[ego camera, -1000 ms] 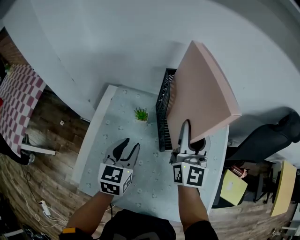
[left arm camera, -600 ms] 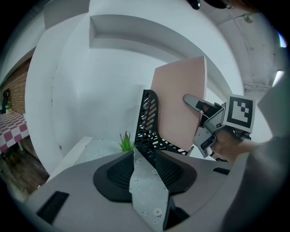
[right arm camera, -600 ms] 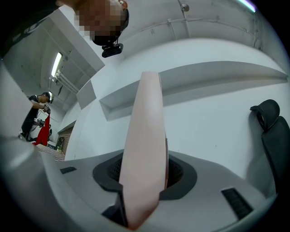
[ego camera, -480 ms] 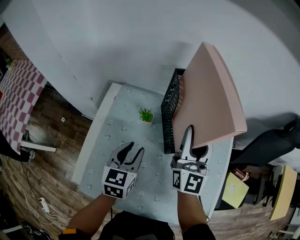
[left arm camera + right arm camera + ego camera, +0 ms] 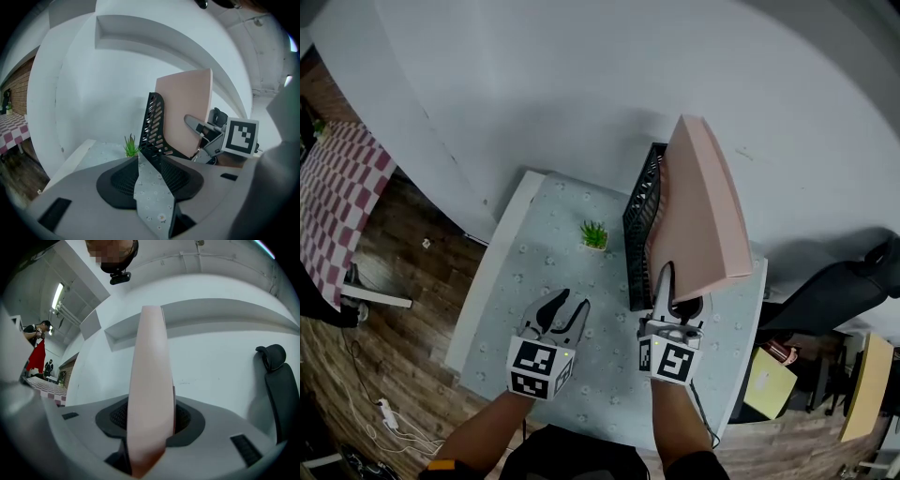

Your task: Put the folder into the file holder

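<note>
The right hand-held gripper [image 5: 675, 292] clamps a thick, plain pink folder [image 5: 698, 211]; the left hand-held gripper [image 5: 567, 307] gapes empty.

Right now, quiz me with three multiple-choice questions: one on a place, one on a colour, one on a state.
1. Where does the small plant stand?
A. left of the file holder
B. inside the file holder
C. on the floor
2. What colour is the folder?
A. blue
B. pink
C. green
3. How is the left gripper?
A. shut on the plant
B. shut on the folder
C. open, empty
Answers: A, it sits on the tablecloth left of the holder; B, its faces are pale pink; C, only tablecloth shows between its parted jaws.
</note>
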Demonstrator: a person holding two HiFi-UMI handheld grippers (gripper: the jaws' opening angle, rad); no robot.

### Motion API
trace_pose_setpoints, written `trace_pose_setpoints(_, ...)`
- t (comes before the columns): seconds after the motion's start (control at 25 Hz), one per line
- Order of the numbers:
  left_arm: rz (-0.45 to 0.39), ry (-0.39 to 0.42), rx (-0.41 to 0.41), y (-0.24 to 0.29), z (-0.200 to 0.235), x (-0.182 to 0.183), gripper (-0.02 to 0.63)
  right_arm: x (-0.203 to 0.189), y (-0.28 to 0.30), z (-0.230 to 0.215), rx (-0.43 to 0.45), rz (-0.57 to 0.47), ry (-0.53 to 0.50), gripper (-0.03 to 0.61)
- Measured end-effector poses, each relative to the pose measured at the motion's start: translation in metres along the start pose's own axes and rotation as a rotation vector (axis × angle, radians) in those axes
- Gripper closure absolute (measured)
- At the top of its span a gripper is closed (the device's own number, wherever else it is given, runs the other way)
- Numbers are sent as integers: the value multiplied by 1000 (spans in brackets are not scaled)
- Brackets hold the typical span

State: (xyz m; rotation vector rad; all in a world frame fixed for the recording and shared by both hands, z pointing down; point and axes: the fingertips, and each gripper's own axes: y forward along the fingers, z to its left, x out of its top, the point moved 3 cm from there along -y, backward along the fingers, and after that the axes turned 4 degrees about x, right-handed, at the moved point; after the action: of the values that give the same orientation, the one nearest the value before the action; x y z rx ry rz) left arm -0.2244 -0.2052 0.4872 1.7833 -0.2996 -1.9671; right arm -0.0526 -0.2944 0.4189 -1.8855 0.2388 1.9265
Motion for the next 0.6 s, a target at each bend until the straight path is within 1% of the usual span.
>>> trace_pose_setpoints(0.24,-4,1,-3,-3,-5,0,459,-21,-3,-1,-3,81,10,385)
trace_pose_setpoints(0.36,-4,2,2,-4,-6,0,459,-24,-1,2,21,121,3,376)
trace_pose_setpoints(0.48,-14,0,3,-7,-11,4,459,-29,0,6,54,201,-1,359)
trace_pose_setpoints(0.6,-25,-1,0,-12,-17,9,459,-35,-3,8,78,300,-7,359)
